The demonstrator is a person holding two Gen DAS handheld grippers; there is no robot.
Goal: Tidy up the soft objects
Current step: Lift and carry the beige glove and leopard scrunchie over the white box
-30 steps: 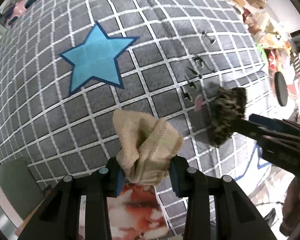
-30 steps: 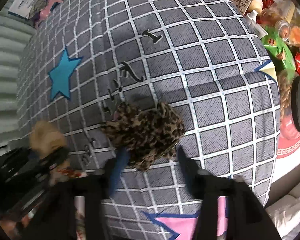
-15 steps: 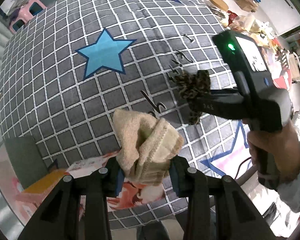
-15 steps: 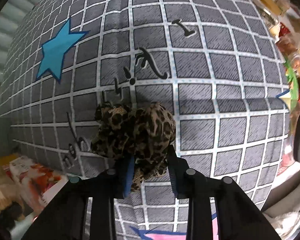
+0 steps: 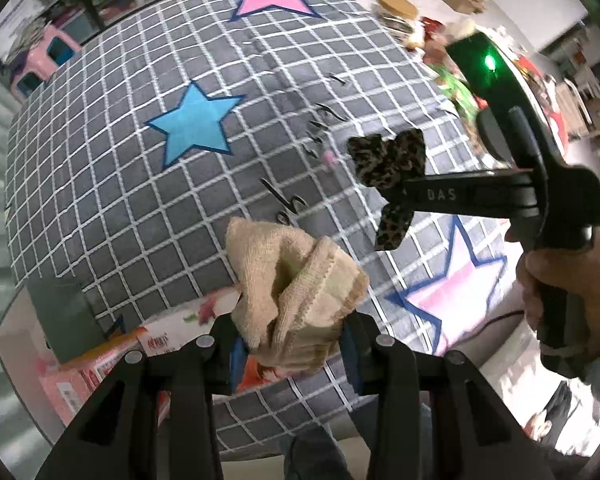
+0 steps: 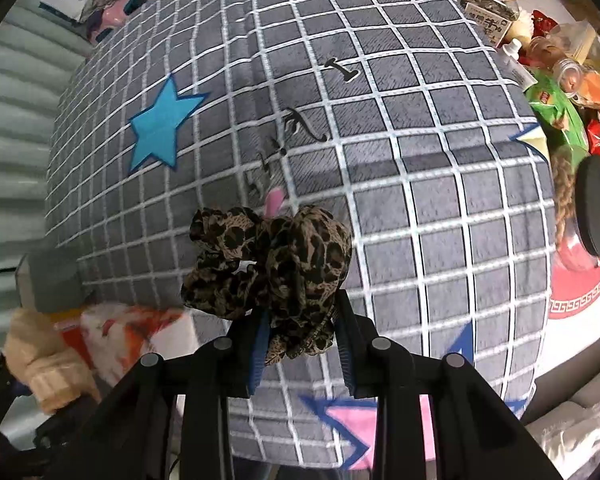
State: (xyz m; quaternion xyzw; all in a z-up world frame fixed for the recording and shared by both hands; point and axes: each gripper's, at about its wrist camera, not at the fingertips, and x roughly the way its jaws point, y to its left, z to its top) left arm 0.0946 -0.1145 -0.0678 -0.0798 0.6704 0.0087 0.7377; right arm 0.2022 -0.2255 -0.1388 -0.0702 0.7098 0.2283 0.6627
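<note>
Currently, left view: my left gripper (image 5: 290, 350) pinches the beige knit cloth (image 5: 296, 292), lifted clear of the checked cover (image 5: 140, 200) for sorting. Right view: my right gripper (image 6: 300, 338) is clamped on the leopard-print scrunchie (image 6: 272, 268), likewise raised clear.

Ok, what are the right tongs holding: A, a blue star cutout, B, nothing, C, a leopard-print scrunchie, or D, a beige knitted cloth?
C: the right tongs are closed on the leopard-print scrunchie, lifted above the grey checked blanket.
</note>
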